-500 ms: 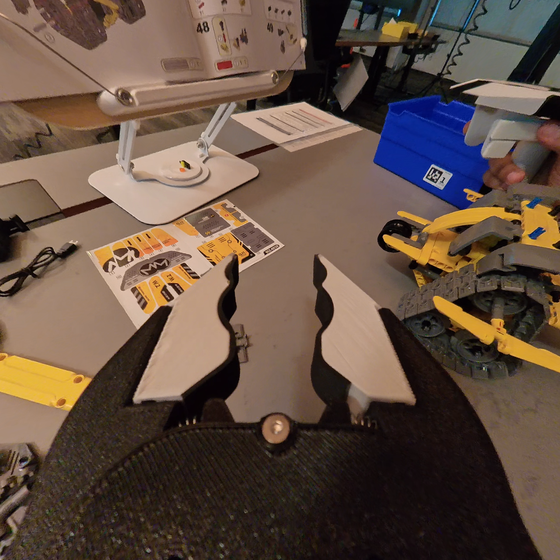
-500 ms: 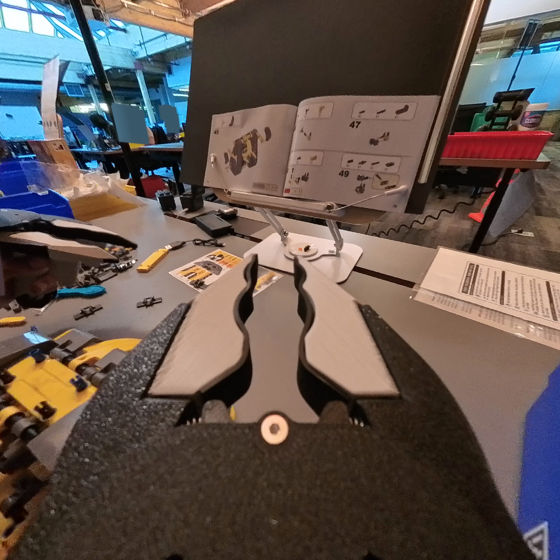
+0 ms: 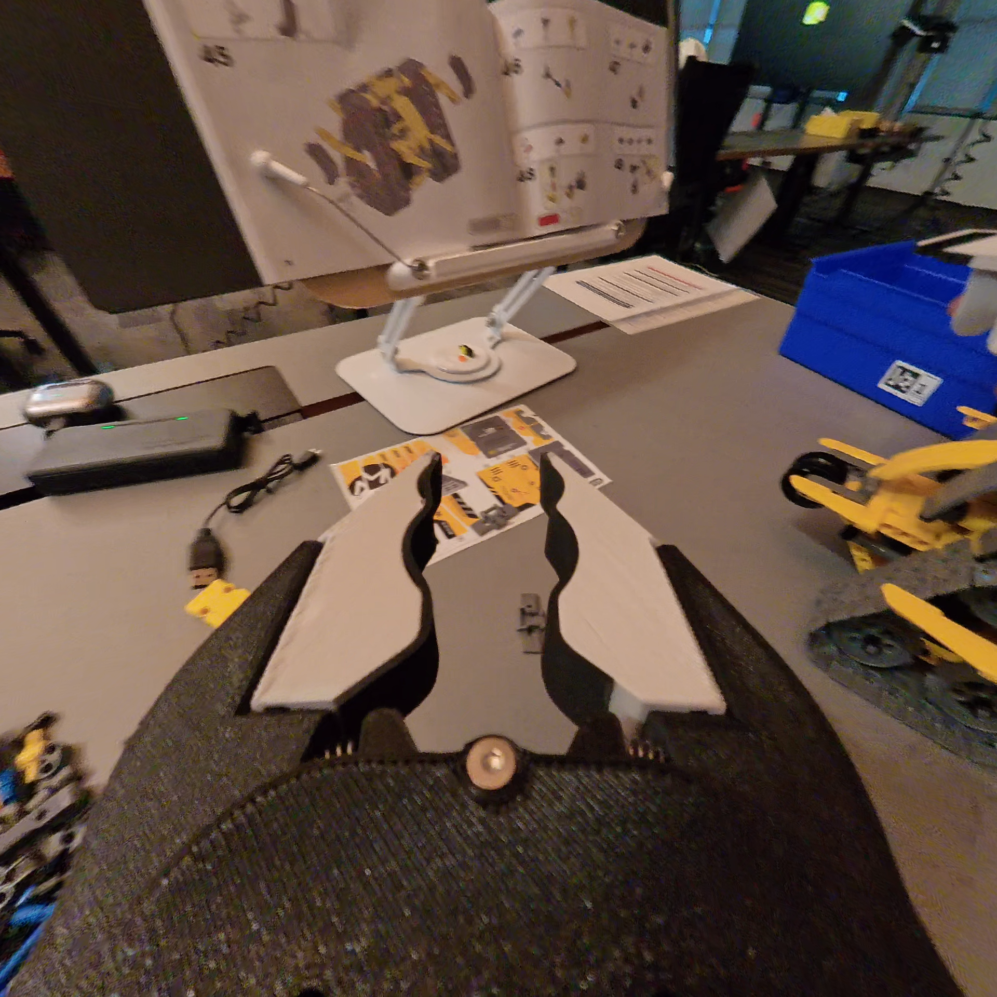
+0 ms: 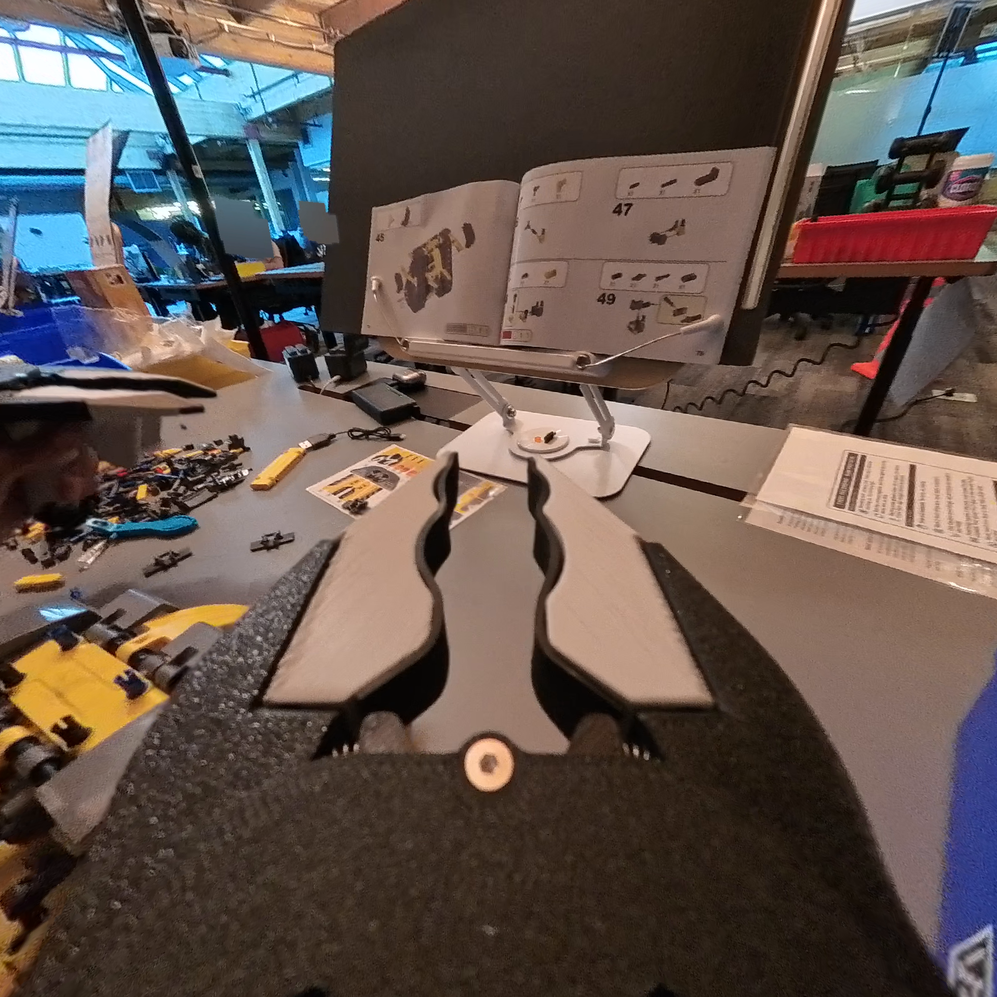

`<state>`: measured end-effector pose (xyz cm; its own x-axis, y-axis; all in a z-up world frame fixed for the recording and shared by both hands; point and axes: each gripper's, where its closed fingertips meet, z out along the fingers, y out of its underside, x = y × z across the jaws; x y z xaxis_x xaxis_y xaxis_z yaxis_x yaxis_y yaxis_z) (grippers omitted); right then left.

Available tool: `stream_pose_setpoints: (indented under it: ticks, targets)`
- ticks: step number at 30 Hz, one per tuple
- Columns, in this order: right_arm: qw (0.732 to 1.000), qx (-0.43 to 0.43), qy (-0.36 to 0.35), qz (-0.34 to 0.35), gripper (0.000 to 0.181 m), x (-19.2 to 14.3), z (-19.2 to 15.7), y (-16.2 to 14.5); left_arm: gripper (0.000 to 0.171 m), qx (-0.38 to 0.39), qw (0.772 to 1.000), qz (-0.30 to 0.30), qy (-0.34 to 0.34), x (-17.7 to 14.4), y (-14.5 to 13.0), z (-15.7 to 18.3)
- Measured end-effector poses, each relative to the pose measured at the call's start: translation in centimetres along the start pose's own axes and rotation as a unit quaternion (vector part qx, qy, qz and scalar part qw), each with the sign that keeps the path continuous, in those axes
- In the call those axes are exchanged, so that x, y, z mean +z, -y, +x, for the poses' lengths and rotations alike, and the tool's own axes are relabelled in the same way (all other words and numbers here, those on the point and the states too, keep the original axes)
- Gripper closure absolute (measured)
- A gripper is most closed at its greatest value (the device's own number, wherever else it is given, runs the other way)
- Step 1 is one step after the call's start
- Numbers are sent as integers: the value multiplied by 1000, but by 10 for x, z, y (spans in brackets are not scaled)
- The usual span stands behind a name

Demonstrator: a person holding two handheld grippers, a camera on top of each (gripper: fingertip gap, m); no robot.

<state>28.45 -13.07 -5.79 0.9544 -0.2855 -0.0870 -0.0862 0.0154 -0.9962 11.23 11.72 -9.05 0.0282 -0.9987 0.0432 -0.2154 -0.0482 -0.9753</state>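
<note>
Both claws, left (image 3: 490,464) and right (image 4: 492,468), spread, empty; blue bin (image 3: 885,323) contents hidden.

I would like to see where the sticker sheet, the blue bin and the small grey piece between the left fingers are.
sticker sheet (image 3: 488,475), left wrist view, on its middle.
blue bin (image 3: 874,323), left wrist view, on its front wall.
grey piece (image 3: 530,620), left wrist view, on its middle.

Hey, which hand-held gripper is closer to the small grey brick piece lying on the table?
Left. The left hand-held gripper hovers open right over the small grey piece; the right hand-held gripper is open above bare table, the piece out of its view.
</note>
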Motion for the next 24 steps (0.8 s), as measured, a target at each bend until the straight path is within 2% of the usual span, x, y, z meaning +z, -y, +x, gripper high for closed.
stream_pose_setpoints:
  ticks: [1,4,11,15,17,19,22,24]
  targets:
    - [1000,-1,0,-2,157,0,0,-1,142,1,1000,-1,10,-2,1,-6]
    - [1000,7,12,4,157,0,-5,3,171,47,998,0,37,-13,6,-20]
    - [1000,11,24,14,155,-3,-12,9,171,33,992,29,119,-53,20,-68]
    - [999,-32,-9,-5,155,-1,-4,2,171,-22,987,41,154,-90,22,-97]
    - [999,-44,-16,-14,156,2,-2,-3,171,-58,988,-5,141,-104,3,-105]
    - [999,-38,-5,-17,156,5,-6,-8,171,-70,981,-46,173,-119,-22,-127]
    - [999,-45,-8,-26,157,10,-4,-18,171,-76,967,-42,241,-139,-47,-160]
    - [998,-49,-19,-37,157,12,3,-25,171,-81,964,-42,251,-142,-57,-170]
